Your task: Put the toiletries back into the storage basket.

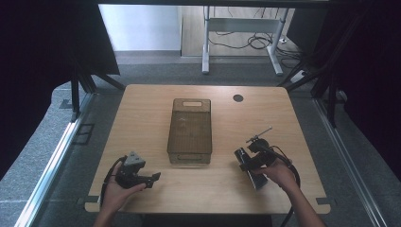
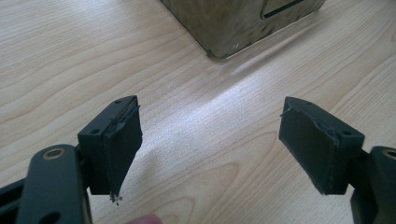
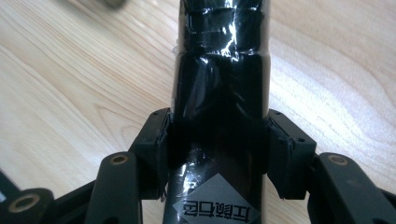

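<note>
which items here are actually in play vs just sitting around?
In play:
- black wrapped pack, clamped in the right gripper
- brown mesh basket, mid-table
- left gripper, open, near the basket

Lying about:
- white desk frame and cables on the floor behind

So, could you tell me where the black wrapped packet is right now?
The black wrapped packet is clamped in the right gripper, at the table's near right, beside the brown basket.
</note>
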### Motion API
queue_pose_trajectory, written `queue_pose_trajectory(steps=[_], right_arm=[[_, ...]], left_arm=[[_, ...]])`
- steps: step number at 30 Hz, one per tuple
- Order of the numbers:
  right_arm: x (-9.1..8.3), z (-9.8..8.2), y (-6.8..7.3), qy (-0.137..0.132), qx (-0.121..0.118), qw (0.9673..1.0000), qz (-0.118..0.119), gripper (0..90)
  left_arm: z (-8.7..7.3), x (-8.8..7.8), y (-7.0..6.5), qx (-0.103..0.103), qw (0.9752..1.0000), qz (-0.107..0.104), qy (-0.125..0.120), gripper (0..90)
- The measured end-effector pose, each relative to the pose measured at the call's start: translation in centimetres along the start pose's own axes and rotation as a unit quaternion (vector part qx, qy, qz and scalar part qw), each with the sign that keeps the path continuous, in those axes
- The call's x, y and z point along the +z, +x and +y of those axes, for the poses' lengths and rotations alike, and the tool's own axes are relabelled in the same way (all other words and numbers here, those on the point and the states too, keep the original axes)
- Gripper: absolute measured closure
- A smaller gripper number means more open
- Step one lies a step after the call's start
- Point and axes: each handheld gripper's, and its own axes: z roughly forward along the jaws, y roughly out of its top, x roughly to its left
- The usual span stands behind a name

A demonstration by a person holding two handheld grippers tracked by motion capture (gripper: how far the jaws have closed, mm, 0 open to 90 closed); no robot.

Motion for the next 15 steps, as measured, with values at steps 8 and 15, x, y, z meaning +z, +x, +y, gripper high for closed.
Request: queue_pose_trajectory(steps=[8,15], right_arm=[[-1.6,1.2,0.2,-0.025,0.006,0.9995,0.018,47.1],[-2.8,2.5,0.7,-0.046,0.009,0.9982,0.037,47.1]], left_arm=[[0.0,-0.1,0.0,0.001,1.0,0.0,-0.001,21.4],[0.1,0.0,0.0,0.006,1.0,0.0,0.0,21.4]])
